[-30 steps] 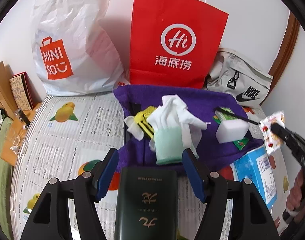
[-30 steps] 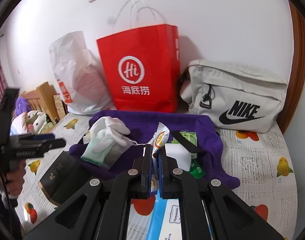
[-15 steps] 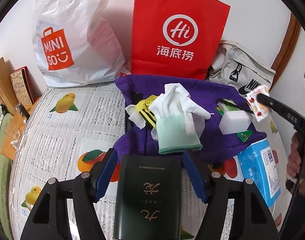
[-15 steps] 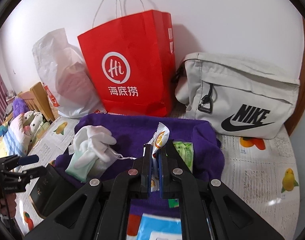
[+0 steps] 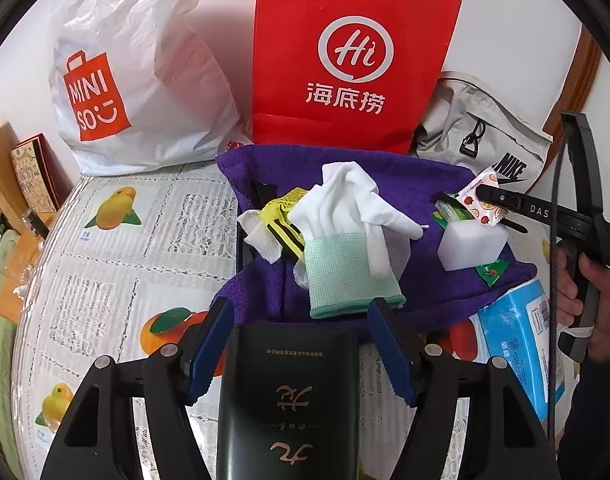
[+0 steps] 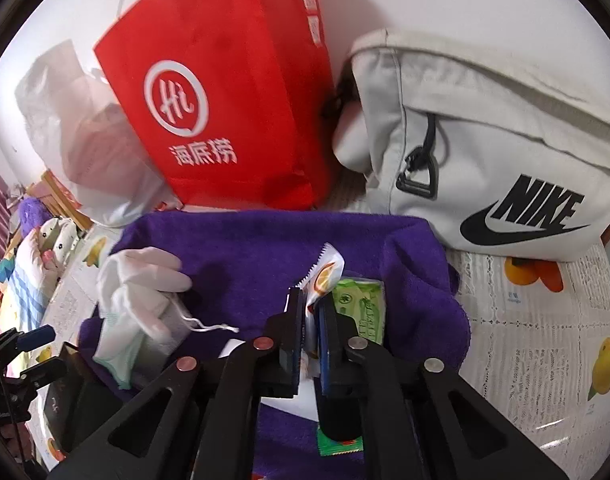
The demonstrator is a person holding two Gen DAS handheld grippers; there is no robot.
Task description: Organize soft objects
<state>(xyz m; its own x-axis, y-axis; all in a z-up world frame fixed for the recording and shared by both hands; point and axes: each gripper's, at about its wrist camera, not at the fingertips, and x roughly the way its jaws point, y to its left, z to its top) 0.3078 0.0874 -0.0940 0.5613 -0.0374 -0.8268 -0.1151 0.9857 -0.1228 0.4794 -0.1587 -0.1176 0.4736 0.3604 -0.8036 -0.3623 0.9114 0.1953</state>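
Purple terry towel lies crumpled on the fruit-printed tablecloth, in front of a red paper shopping bag and a grey fabric Nike bag. On the towel: a white cotton glove with pale green knit cuff, a yellow mesh piece just left of it, a white foam block, and a green printed packet.

Right claw: a small white fruit-printed sachet stands between its pads, over the towel beside the green packet. Jaws have just been parting slightly; a narrow gap shows, and whether the pads still press the sachet cannot be told.

Left claw: blue pads apart, on either side of the top end of a dark green box with gold characters; no contact visible. Box sits at the towel's near edge.

Light blue tissue pack lies right of the box. White Miniso plastic bag stands left of the red bag. A person's hand grips the right tool's handle.
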